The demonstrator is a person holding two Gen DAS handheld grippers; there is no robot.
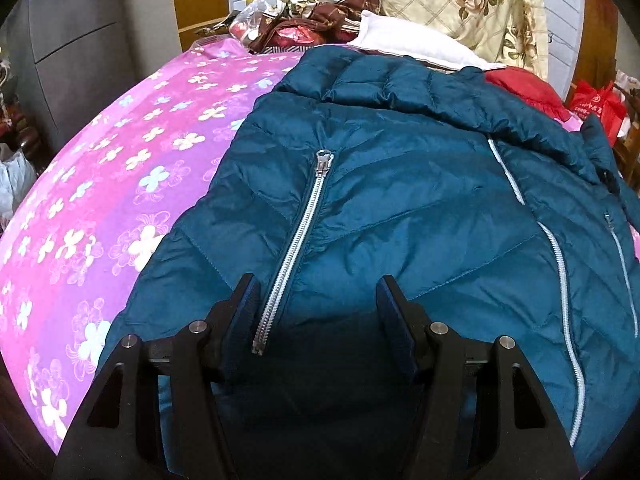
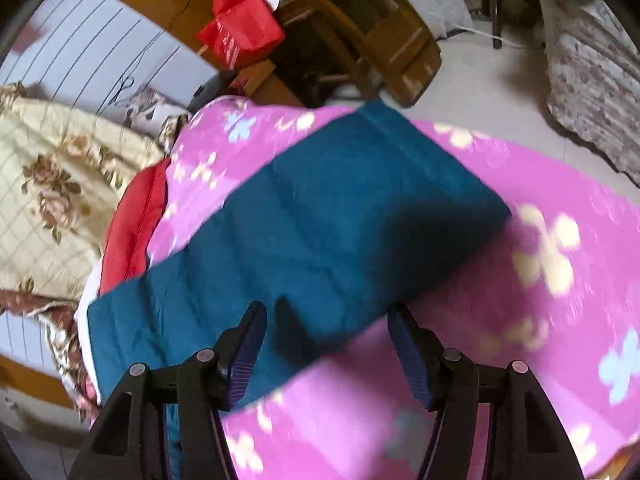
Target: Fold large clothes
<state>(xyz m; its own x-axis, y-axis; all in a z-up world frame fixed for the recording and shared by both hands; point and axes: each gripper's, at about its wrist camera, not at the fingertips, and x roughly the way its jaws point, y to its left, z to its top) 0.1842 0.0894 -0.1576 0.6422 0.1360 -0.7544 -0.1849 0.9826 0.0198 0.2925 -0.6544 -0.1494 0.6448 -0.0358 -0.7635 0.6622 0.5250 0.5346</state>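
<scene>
A teal quilted puffer jacket (image 1: 400,200) lies front-up on a pink flowered bedsheet (image 1: 100,184), with silver zippers on its front. My left gripper (image 1: 316,300) is open, low over the jacket's lower front, with a pocket zipper (image 1: 296,248) just inside its left finger. In the right wrist view, one teal sleeve (image 2: 340,216) lies flat across the sheet (image 2: 520,300). My right gripper (image 2: 326,328) is open over the sleeve's near edge, with its left finger above the fabric and its right finger above the sheet.
At the bed's head lie a white pillow (image 1: 416,44), a floral quilt (image 1: 472,0), brown patterned bedding (image 1: 320,4) and a red cloth (image 1: 528,88). A red bag (image 2: 240,24) and wooden furniture (image 2: 384,32) stand beside the bed. A grey wardrobe (image 1: 80,40) stands left.
</scene>
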